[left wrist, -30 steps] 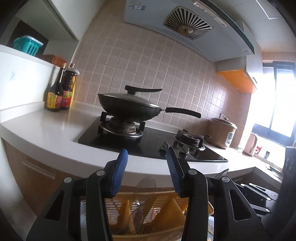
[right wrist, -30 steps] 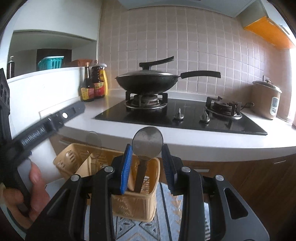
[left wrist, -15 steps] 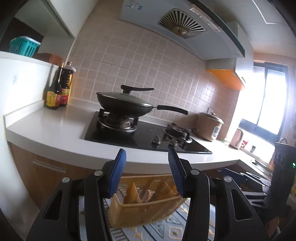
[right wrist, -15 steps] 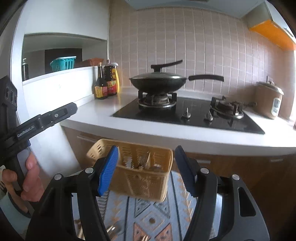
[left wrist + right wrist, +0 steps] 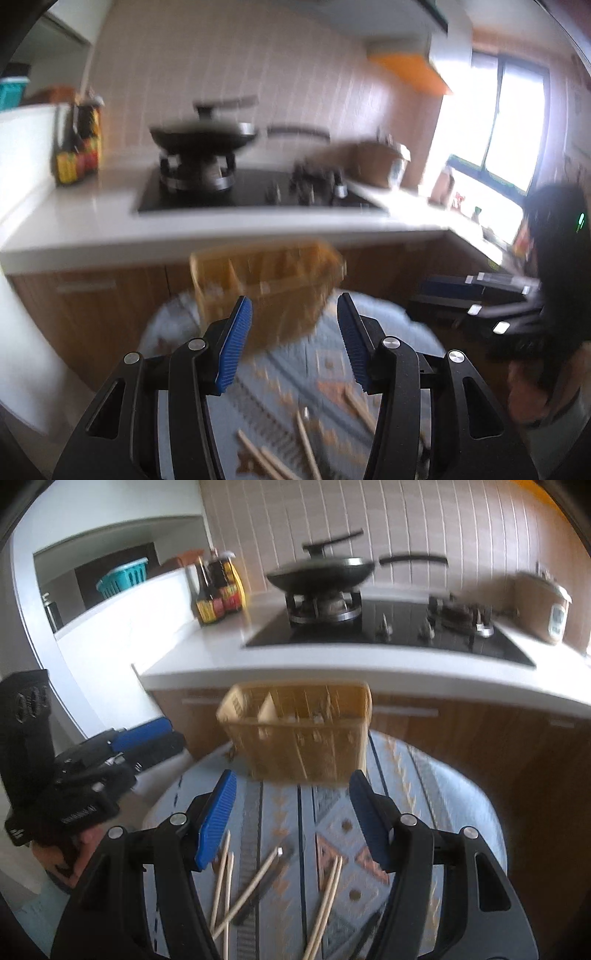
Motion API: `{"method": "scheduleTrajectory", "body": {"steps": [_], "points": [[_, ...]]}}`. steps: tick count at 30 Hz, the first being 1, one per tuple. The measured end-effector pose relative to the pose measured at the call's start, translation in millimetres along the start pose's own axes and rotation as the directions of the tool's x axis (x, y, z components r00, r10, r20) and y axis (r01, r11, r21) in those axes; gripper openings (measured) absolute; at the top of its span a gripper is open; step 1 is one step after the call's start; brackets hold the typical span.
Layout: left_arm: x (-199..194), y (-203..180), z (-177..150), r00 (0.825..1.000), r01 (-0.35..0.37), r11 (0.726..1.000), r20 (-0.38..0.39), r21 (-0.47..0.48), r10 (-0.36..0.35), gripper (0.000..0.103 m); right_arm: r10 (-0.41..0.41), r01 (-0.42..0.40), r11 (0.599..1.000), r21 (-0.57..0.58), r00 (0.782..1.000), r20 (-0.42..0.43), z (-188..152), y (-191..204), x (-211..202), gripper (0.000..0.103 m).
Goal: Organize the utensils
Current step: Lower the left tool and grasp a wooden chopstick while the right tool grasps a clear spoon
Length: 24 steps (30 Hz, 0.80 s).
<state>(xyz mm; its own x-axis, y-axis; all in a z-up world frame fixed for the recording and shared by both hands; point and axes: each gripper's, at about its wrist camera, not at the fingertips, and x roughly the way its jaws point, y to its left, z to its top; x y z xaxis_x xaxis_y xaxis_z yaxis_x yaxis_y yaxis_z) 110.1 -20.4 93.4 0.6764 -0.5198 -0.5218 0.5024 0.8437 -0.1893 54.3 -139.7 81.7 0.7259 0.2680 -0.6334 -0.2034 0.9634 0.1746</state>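
A yellow slotted utensil basket (image 5: 299,734) stands at the far edge of a round patterned cloth (image 5: 424,812), below the counter; a few utensils stand inside it. Several wooden chopsticks (image 5: 226,878) and a dark-handled utensil (image 5: 264,880) lie loose on the cloth in front of it. My right gripper (image 5: 291,819) hovers open over them with nothing between its blue pads. My left gripper (image 5: 293,343) is open and empty too, on the near side of the blurred basket (image 5: 266,288), with chopsticks (image 5: 304,439) below it.
Behind the basket runs a white counter (image 5: 207,664) with wooden cabinet fronts, a black hob with a lidded wok (image 5: 321,572), sauce bottles (image 5: 216,590) and a rice cooker (image 5: 546,605). A hand (image 5: 83,840) holds the left tool at the cloth's left edge.
The right gripper let go of the spoon over the basket, widened its jaws and drew back. Both views tilted down, so the cloth and loose chopsticks now show.
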Motion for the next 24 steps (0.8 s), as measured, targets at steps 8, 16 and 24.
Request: {"method": "scheduleTrajectory", "body": {"steps": [8, 16, 24], "points": [[43, 25, -62, 0.962, -0.051, 0.999, -0.269, 0.002, 0.050, 0.045, -0.003, 0.029, 0.991, 0.130, 0.980, -0.199, -51, -38, 37, 0.060], [61, 44, -127, 0.894, -0.114, 0.993, -0.438, -0.024, 0.092, 0.037, 0.106, -0.041, 0.980, 0.195, 0.935, -0.339, -80, -33, 102, 0.051], [66, 29, -150, 0.880, -0.184, 0.982, -0.439, 0.031, 0.179, 0.036, 0.040, 0.022, 0.986, 0.163, 0.928, -0.370, -78, -21, 140, 0.043]]}}
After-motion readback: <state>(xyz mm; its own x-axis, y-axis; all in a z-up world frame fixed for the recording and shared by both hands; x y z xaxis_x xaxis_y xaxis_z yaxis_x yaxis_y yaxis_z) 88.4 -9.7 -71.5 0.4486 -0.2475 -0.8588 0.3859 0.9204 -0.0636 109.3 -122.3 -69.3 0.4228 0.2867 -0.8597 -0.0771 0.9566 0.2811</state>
